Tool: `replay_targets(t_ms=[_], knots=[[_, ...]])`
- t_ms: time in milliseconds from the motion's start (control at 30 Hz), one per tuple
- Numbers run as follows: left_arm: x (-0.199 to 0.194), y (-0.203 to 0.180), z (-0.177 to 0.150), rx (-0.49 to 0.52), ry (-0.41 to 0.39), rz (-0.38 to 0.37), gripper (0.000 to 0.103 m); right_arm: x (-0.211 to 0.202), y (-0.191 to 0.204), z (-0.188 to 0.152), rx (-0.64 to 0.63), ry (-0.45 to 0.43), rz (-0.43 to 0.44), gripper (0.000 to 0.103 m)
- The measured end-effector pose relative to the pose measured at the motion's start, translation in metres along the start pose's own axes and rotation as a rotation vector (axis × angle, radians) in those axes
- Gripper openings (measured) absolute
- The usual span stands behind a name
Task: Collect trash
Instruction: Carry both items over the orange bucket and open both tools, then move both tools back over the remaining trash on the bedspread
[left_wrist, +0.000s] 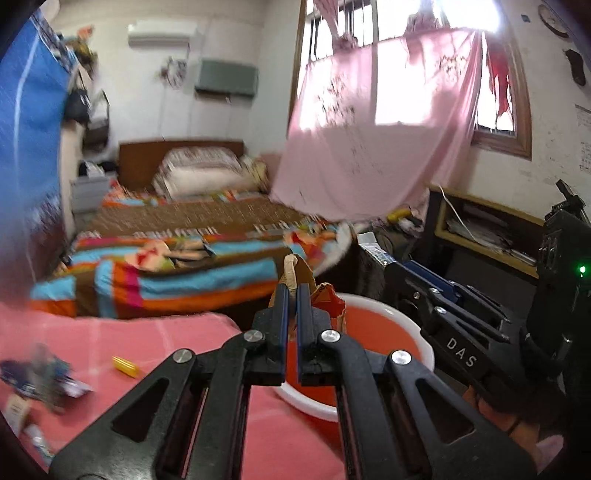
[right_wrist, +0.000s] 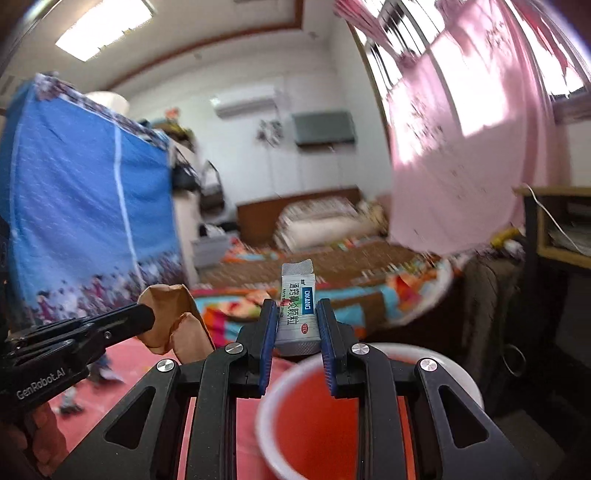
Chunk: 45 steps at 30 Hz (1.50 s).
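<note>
My left gripper (left_wrist: 292, 291) is shut on a crumpled brown paper scrap (left_wrist: 291, 273) and holds it over the near rim of a white bin with a red inside (left_wrist: 373, 325). In the right wrist view the left gripper (right_wrist: 147, 317) holds the same brown paper (right_wrist: 177, 321) at the left. My right gripper (right_wrist: 297, 314) is shut on a white medicine sachet (right_wrist: 297, 306) above the bin (right_wrist: 325, 417). The right gripper's body also shows in the left wrist view (left_wrist: 458, 332).
A pink cloth surface (left_wrist: 110, 350) carries a yellow wrapper (left_wrist: 125, 366) and blue-and-white wrappers (left_wrist: 40, 384). Behind lie a bed with a striped blanket (left_wrist: 177, 266), a pink curtain (left_wrist: 369, 147), a blue cloth wardrobe (right_wrist: 74, 221) and a desk (left_wrist: 491, 236).
</note>
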<state>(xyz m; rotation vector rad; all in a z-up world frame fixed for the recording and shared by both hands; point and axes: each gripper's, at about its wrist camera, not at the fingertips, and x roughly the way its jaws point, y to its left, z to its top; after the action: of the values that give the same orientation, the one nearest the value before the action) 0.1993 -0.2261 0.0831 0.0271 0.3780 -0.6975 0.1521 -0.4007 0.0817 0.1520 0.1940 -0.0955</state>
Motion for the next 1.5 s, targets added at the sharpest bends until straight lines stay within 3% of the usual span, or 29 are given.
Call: replay_targets(t_ms=[333, 567, 700, 800, 967, 1200, 1267, 1333, 1433, 1500], knots=[[0.062, -0.017, -0.013, -0.092, 0.222, -0.051, 0.007, 0.019, -0.043, -0.016, 0.081, 0.153, -0.051, 0.021], [0.079, -0.013, -0.02, -0.18, 0.302, -0.08, 0.009, 0.026, -0.052, -0.024, 0.116, 0.223, -0.05, 0.022], [0.081, -0.01, -0.023, -0.208, 0.32, -0.075, 0.024, 0.028, -0.057, -0.023, 0.139, 0.229, -0.048, 0.034], [0.077, -0.005, -0.022, -0.227, 0.313, -0.059, 0.03, 0.027, -0.056, -0.021, 0.146, 0.226, -0.05, 0.036], [0.062, 0.007, -0.02, -0.248, 0.26, -0.017, 0.04, 0.023, -0.051, -0.017, 0.143, 0.187, -0.04, 0.04], [0.017, 0.032, -0.013, -0.26, 0.107, 0.094, 0.061, 0.009, -0.027, -0.006, 0.096, 0.061, 0.004, 0.048], [0.004, 0.04, -0.011, -0.261, 0.064, 0.131, 0.075, 0.005, -0.02, -0.003, 0.092, 0.025, 0.016, 0.056], [-0.015, 0.049, -0.011, -0.263, 0.001, 0.191, 0.089, -0.001, -0.012, 0.0, 0.09, -0.023, 0.034, 0.078], [-0.039, 0.06, -0.012, -0.254, -0.086, 0.275, 0.103, -0.005, 0.0, 0.004, 0.081, -0.071, 0.065, 0.082], [-0.052, 0.066, -0.014, -0.247, -0.134, 0.33, 0.103, -0.007, 0.009, 0.005, 0.071, -0.107, 0.085, 0.089]])
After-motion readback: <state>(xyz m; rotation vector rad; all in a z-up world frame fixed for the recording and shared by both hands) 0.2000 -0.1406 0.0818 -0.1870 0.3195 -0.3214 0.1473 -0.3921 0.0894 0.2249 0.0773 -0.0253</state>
